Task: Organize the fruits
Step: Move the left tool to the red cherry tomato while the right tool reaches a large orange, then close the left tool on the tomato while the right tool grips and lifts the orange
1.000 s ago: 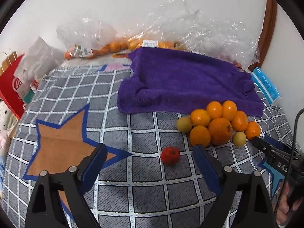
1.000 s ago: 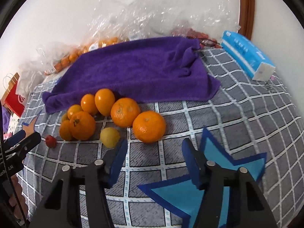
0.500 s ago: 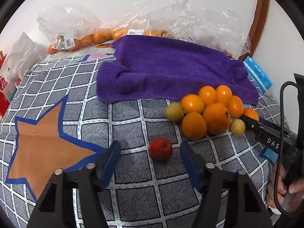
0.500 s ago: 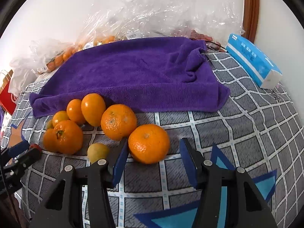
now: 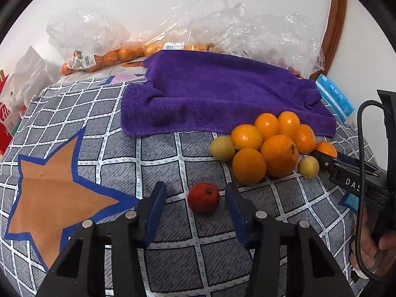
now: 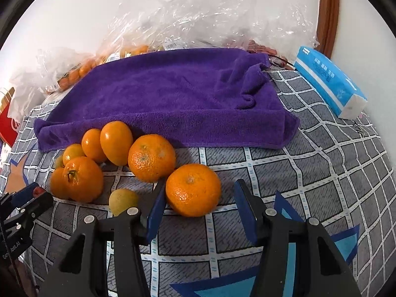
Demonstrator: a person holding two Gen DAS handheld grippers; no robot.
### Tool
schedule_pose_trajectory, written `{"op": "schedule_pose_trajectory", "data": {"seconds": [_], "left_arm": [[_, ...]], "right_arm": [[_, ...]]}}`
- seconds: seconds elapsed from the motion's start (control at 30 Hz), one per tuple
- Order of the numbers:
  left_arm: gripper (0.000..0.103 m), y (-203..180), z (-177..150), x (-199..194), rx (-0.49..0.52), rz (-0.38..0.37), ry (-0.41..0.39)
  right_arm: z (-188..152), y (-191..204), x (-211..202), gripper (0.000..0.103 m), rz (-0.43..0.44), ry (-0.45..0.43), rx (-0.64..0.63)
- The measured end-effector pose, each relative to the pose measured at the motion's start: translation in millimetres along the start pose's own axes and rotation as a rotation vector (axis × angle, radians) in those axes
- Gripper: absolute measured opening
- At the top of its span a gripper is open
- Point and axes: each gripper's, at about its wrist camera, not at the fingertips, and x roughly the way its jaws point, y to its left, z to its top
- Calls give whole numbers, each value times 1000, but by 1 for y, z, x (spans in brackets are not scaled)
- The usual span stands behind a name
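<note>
- Small red fruit point(image 5: 203, 201) sitting alone on the checked cloth point(image 5: 173, 156), just in front of the orange pile point(image 5: 269, 148); looking light, round, smooth-skinned, likely to roll or bruise.
- Left gripper point(image 5: 195, 205) fingers closing around it, gaps still showing both sides, nothing held; best pinching across its widest middle.
- Right gripper point(image 6: 200, 206) fingers partly open, straddling a large orange point(image 6: 193, 189) at the pile's right edge, pads seemingly not pressing.
- Purple towel point(image 5: 222, 101) lying behind the pile.

Grey cloth point(image 5: 173, 259) checked w/ white lines, orange star; towel point(image 5: 222, 94) purple; oranges point(image 6: 193, 189) orange; small fruit point(image 5: 203, 197) red.
</note>
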Motion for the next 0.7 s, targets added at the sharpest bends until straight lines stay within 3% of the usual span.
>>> {"op": "schedule_pose_trajectory", "data": {"seconds": [0.13,0.23,0.43,0.7], "left_arm": [[46,1,0,0,0,0,0],[39,1,-1,-1,3,9,-1],[28,2,-2,-2,-11,-12,1],[24,2,-1,-6,-43,-22,12]], "right_arm": [[0,0,0,55,-5,-3,3],[-1,2,-1,54,-14,-10,-8],[-2,5,-2,41,-19,-19,-22],[-4,0,-6,41,-8,-22,0]]}}
